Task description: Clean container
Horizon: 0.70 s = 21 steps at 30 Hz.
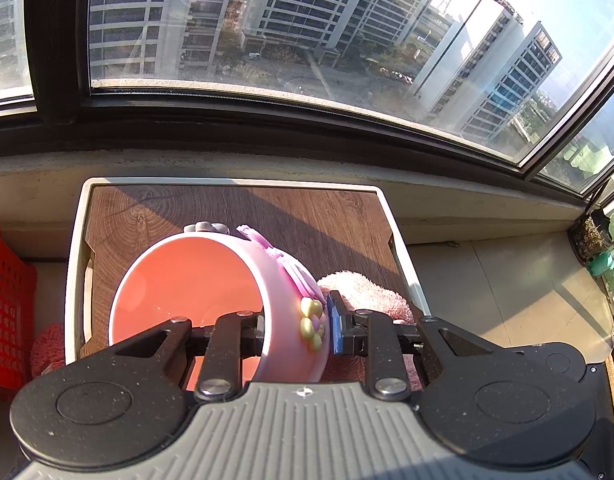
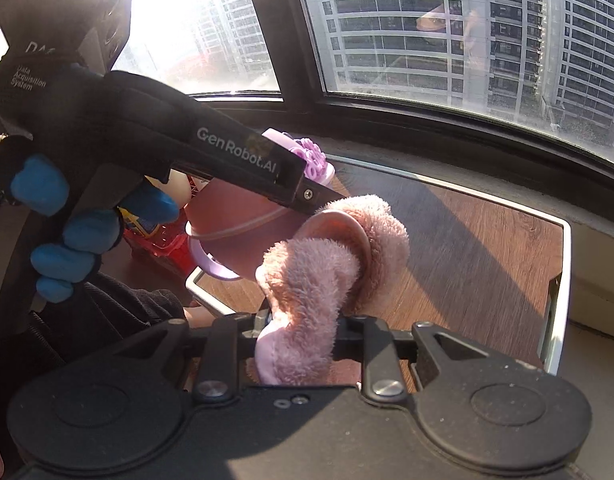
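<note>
A pink container [image 1: 187, 280] with purple and yellow decorations lies tilted on its side above a wood-bottomed tray [image 1: 77, 240], its mouth facing left. My left gripper [image 1: 297, 332] is shut on its wall, one finger inside and the blue-padded one outside. In the right wrist view my right gripper [image 2: 299, 328] is shut on a fluffy pink cloth [image 2: 307, 276]. The cloth wraps against the underside of the container [image 2: 235, 216]. A gloved hand [image 2: 67, 232] holds the left gripper's black body, and one of its fingers [image 2: 315, 200] reaches the container's base.
The tray's white rim [image 2: 563, 280] sits against a concrete window sill [image 1: 427, 196] below large windows. A red plastic basket [image 1: 7, 312] stands left of the tray, with a pink fluffy item [image 1: 47, 348] beside it. Beige floor tiles [image 1: 487, 288] lie to the right.
</note>
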Available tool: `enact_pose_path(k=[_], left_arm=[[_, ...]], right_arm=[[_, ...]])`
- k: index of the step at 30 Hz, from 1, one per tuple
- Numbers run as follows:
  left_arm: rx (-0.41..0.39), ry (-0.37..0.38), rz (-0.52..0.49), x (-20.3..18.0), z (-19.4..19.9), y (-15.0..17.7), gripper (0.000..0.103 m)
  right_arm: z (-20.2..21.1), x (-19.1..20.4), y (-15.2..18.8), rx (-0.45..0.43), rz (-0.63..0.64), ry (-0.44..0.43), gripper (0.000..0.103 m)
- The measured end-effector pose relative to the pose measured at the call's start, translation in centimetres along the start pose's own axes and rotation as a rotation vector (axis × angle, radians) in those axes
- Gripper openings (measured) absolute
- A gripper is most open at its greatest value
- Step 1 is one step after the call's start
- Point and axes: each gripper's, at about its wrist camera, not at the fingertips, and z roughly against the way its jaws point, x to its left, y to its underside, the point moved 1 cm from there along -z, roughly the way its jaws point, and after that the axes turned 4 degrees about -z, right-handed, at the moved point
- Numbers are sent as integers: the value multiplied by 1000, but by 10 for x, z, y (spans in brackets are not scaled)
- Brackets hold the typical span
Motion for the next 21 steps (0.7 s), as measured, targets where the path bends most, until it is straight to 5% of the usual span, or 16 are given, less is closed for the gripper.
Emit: enact_pose_path(k=[9,21], left_arm=[[6,14,4,-6,-2,1,24],[-5,-23,33,-5,-8,-6,24]], right_arm=[[-5,-25,-11,-47,-125,124,23],[-9,-11,-10,-21,-70,83,22]])
